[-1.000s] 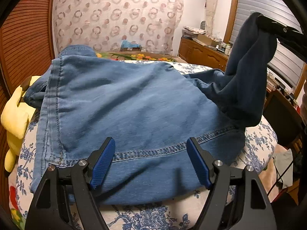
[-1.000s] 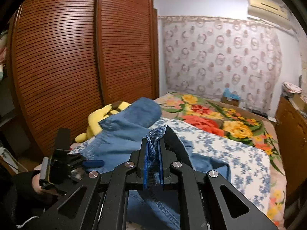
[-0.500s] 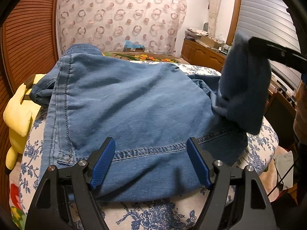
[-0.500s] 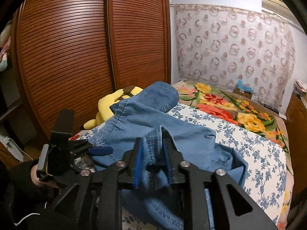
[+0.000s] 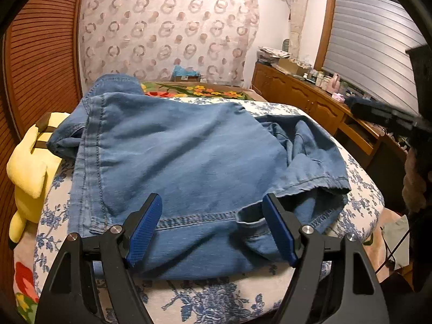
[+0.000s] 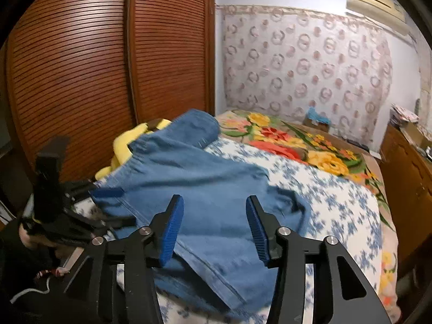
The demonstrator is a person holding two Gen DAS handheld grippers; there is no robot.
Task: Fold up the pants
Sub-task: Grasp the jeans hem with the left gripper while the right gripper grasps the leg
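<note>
1. Left wrist view: the pants (image 5: 189,167), blue denim, lie spread over the blue-flowered bedspread (image 5: 359,189) at the near end of the bed, with their hem edge nearest the camera.
2. The left gripper (image 5: 212,229) hovers just above that near hem with its blue pads (image 5: 143,229) standing wide apart. Denim shows in the gap, but neither pad presses on it, so it holds nothing.
3. On the right side of the pants a loose fold of fabric lies bunched on top, its stitched edge running toward the corner of the bedspread.
4. A yellow plush toy (image 5: 29,162) sits against the left edge of the pants, partly under the cloth.
5. Right wrist view: the right gripper (image 6: 214,226) is over the near part of the pants (image 6: 205,189). Its jaws are opening, with the pads (image 6: 172,226) clear of the denim below, which lies flat on the bedspread (image 6: 337,208) and is not gripped.
6. In this view the left gripper (image 6: 106,193) appears at the left edge of the pants, carried by a person's hand (image 6: 25,233) in a dark sleeve.
7. Beyond the pants a bright floral blanket (image 6: 310,148) covers the far part of the bed, and a slatted wooden wardrobe (image 6: 94,67) stands behind the plush toy (image 6: 127,143).
</note>
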